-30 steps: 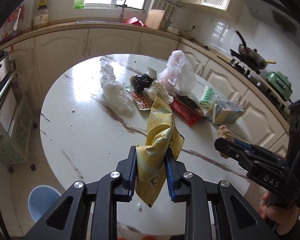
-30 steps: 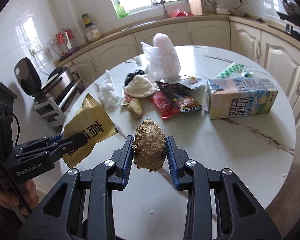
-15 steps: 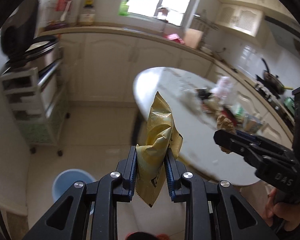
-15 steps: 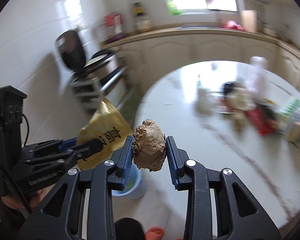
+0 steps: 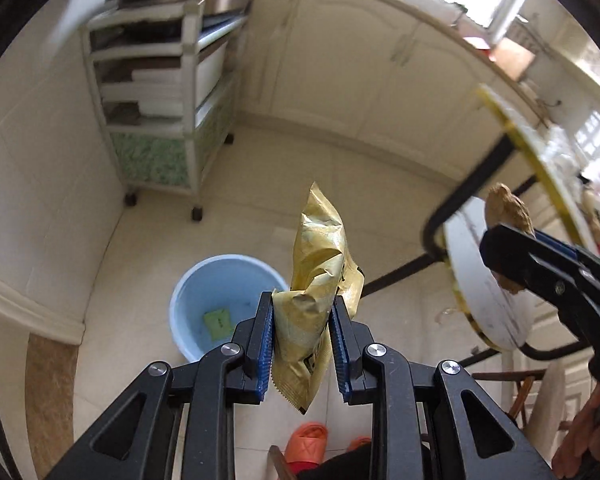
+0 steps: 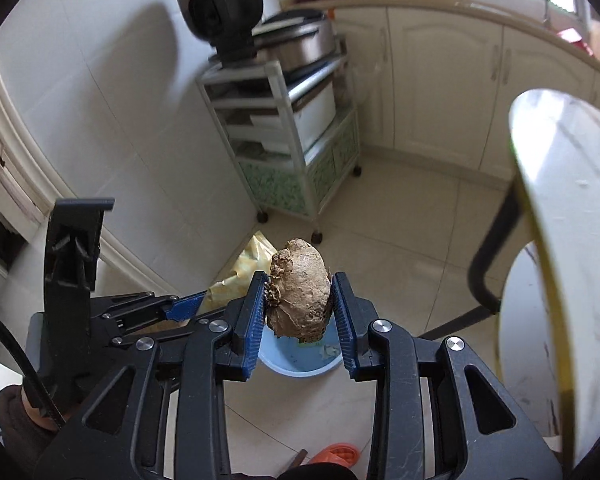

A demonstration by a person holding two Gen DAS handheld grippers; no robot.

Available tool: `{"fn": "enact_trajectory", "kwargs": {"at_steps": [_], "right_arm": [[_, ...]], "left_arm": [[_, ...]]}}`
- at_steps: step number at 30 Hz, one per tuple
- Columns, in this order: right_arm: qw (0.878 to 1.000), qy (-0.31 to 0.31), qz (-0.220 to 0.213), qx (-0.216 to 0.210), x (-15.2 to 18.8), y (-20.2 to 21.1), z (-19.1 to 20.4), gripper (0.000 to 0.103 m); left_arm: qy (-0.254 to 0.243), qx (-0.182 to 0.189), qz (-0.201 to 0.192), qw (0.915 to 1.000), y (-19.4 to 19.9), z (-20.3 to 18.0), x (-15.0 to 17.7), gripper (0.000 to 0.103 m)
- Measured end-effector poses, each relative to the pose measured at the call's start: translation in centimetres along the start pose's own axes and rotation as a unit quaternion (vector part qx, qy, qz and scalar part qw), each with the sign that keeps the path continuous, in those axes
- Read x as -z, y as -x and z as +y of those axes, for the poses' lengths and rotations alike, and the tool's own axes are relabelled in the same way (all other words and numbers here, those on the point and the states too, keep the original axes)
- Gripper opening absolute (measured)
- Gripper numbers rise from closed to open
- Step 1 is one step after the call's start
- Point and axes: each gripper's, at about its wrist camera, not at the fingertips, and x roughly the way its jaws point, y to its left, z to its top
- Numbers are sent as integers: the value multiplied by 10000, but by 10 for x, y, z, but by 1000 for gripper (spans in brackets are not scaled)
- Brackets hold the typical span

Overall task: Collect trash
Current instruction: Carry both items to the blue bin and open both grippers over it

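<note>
1. The left gripper (image 5: 302, 330) is squeezed tight on a crinkly yellow snack bag (image 5: 320, 264), with a blue pad pressing on each side of it

2. In the left wrist view the yellow snack bag stands up from the pads toward 12 o'clock, and its zigzag end hangs down below them

3. A light blue bucket (image 5: 204, 280) sits on the pale tile floor (image 5: 340, 176), at about 10 o'clock from the left gripper and partly hidden behind it

4. A small green scrap (image 5: 217, 320) lies flat at the bottom of the light blue bucket

5. The right gripper (image 6: 300, 308) is squeezed tight on a lumpy brown clump (image 6: 298, 292), held between its two blue pads

6. In the right wrist view the bucket (image 6: 296, 358) shows just under the brown clump, at 6 o'clock from it

7. In that same view the left gripper (image 6: 180, 306) pokes in from 9 o'clock, and the snack bag (image 6: 244, 268) sticks up just beside the clump

8. In the left wrist view the right gripper (image 5: 500, 248) comes in from 3 o'clock with the clump (image 5: 508, 210) at its tip

9. The round white table (image 6: 572, 208) fills the edge at 3 o'clock, seen from the side

10. A white shelf cart (image 5: 160, 92) on little wheels stands by the wall at 11 o'clock

11. An orange slipper (image 5: 306, 438) shows on the floor at 6 o'clock

12. A person's hand (image 5: 584, 436) holds the right gripper low at 4 o'clock
</note>
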Motion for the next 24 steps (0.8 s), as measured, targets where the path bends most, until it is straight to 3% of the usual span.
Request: {"fn": "enact_trajectory", "kwargs": {"at_steps": [6,11,22,23,24], "right_arm": [[9997,-102,195,-63,-5,-40,-2,31],[9992,-139,348,-117,-6,-65,2,31],[9984,-118,280,-466,-20,-85,21,34],[9970,-70,-72,-763,-23,-85,22,43],[9966,-107,-182,-790,-24,-80,22,56]], "left_arm": [[241,-187,229,9993,-22,11,-18,29],[384,-296,141,9987,-24,-1,-37,44],[532,-798,-356,9948,37,2,-6,53],[557,-820,-393,9943,40,1,-4,53],[567,-828,-424,9940,45,-1,-2,53]]}}
